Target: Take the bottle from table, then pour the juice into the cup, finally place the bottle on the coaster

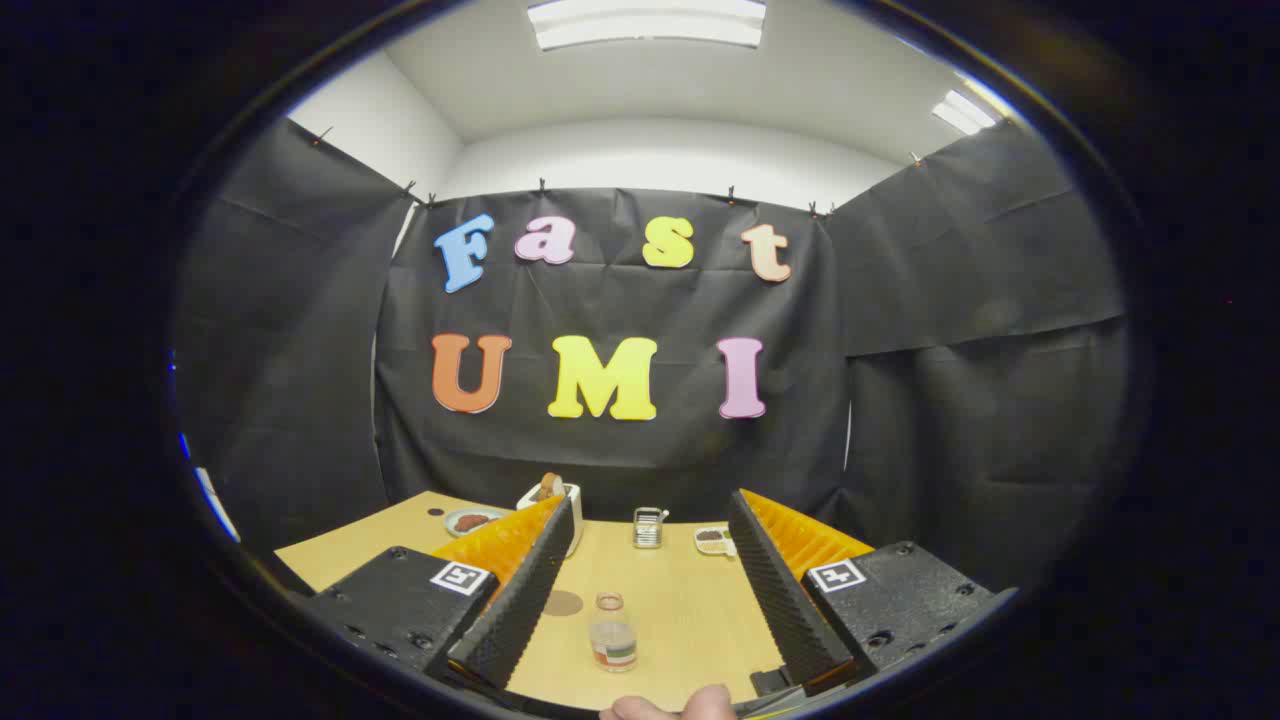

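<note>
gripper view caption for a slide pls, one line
Open tool hovers above the wooden table, the small bottle standing between its fingers, untouched, with dishes beyond.

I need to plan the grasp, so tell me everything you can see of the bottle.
The bottle is small, clear and plastic-looking, with a wide mouth, no cap visible and a red-and-green label band low on its body. It stands upright on the wooden table, between the fingers of the open gripper, which are apart from it. Its contents are hard to make out.

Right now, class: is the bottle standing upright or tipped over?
Upright: the bottle stands on the table, mouth upward, between the open claw's fingers.
</note>
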Motion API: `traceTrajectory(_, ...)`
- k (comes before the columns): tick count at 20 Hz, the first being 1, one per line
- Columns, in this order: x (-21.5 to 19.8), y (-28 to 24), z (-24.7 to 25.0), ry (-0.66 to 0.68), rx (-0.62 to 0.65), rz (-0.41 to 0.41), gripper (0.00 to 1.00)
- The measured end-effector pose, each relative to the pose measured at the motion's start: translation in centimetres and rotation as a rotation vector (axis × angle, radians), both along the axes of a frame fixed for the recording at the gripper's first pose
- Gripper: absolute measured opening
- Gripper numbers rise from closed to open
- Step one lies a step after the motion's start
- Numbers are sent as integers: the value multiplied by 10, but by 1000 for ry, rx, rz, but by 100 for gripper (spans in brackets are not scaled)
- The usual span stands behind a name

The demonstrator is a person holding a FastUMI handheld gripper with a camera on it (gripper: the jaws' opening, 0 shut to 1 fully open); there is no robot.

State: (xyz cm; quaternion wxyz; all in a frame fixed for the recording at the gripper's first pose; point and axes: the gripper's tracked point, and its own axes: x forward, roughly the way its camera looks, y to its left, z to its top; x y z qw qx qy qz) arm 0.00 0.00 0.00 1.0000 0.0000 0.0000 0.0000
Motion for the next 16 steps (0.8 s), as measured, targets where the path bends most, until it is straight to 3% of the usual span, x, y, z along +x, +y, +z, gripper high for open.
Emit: traceTrajectory(16,17,12,-22,78,36,40,100)
